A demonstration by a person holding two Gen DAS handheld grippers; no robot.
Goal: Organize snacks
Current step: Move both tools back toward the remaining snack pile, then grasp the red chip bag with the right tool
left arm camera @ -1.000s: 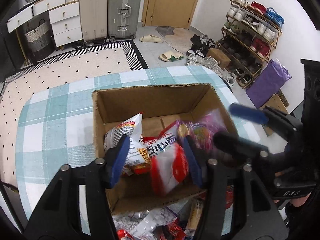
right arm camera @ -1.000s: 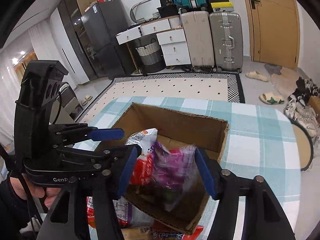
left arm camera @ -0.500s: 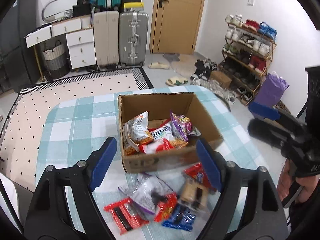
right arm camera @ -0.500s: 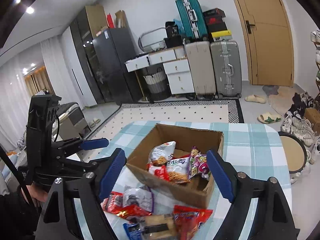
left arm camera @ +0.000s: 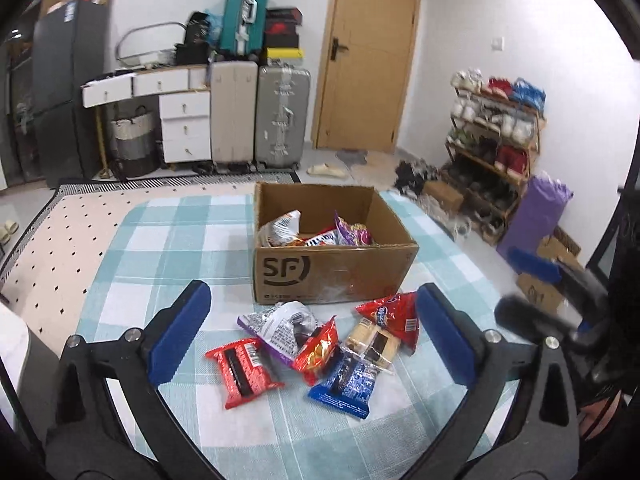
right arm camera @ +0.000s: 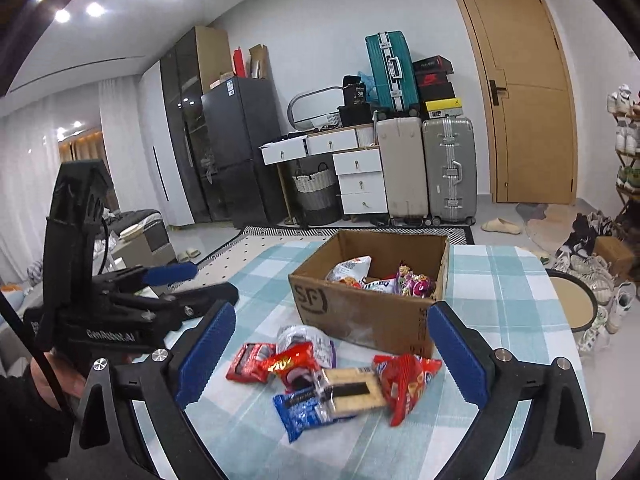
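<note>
A brown cardboard box [left arm camera: 332,276] marked SF stands on the table and holds a white-orange bag [left arm camera: 280,230] and a purple bag [left arm camera: 352,232]. In front of it lie several loose snacks: a red packet [left arm camera: 244,372], a blue packet [left arm camera: 344,384], a cracker pack [left arm camera: 374,342] and a red bag [left arm camera: 394,316]. My left gripper [left arm camera: 313,294] hovers over this pile, jaws opening, nothing between the pads. My right gripper [right arm camera: 331,312] hangs beside it, jaws also opening and empty, above the same cracker pack [right arm camera: 352,390] with the box [right arm camera: 360,312] beyond.
A teal checked cloth [left arm camera: 180,240] covers the table, whose right edge drops to the floor near a round stool [right arm camera: 576,304]. Suitcases [left arm camera: 256,116], white drawers and a shoe rack [left arm camera: 496,148] stand further off. A hand [right arm camera: 56,376] holds the left gripper.
Both grippers let go of the bags they held over the box, which now lie in it. Both pulled back towards the near table edge, and their jaws spread wide.
</note>
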